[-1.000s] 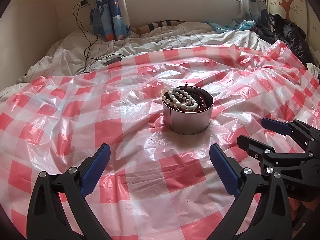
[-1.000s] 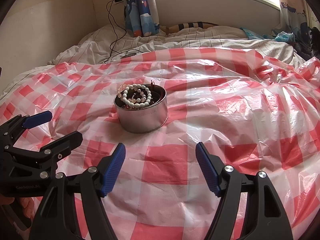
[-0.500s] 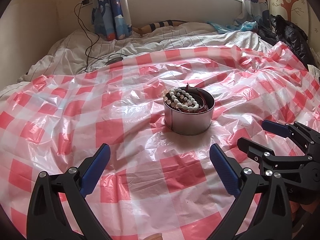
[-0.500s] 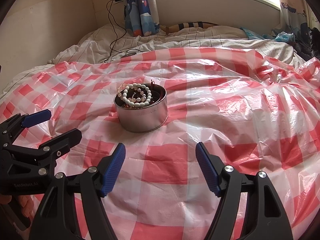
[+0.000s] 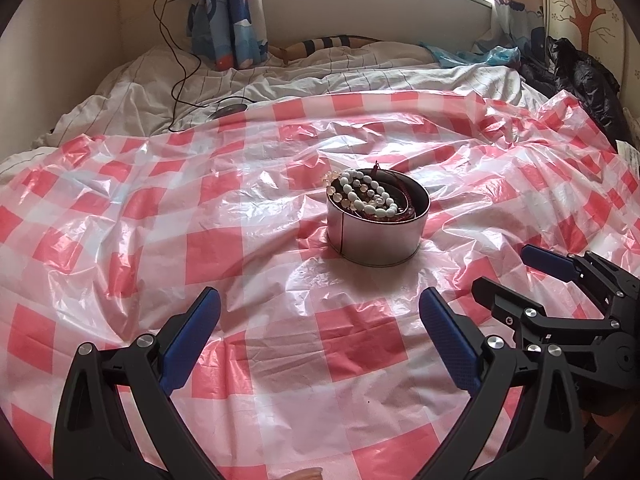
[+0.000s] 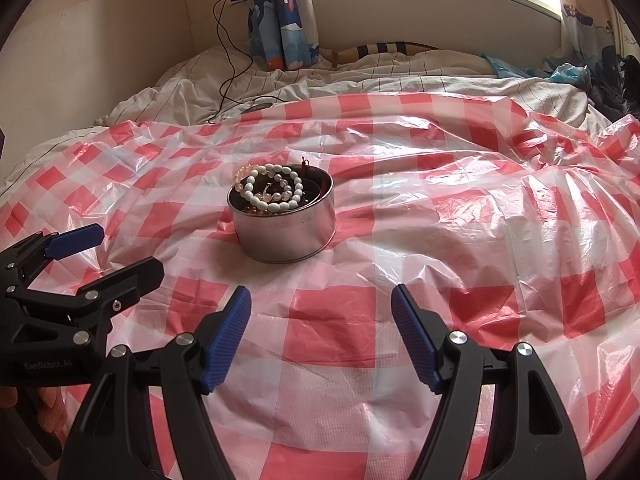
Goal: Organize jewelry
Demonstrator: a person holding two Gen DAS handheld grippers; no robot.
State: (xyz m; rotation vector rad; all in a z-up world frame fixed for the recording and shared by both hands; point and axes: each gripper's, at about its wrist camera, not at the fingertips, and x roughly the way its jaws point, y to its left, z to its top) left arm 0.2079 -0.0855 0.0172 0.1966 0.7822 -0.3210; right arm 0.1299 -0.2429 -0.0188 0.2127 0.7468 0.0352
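Both hand-held grippers [image 5: 319, 316] [image 6: 321, 314] tilted downward, jaws apart, near tin [image 5: 376, 240].

Bare checked plastic sheet [image 5: 248, 264] surrounds the round tin [image 5: 376, 236] on every side; nothing else obstructs approach.

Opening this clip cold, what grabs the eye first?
A round metal tin heaped with bead bracelets sits mid-frame on a red-and-white checked plastic sheet spread over a bed. In the foreground the left gripper and right gripper hang empty, jaws wide, short of the tin.
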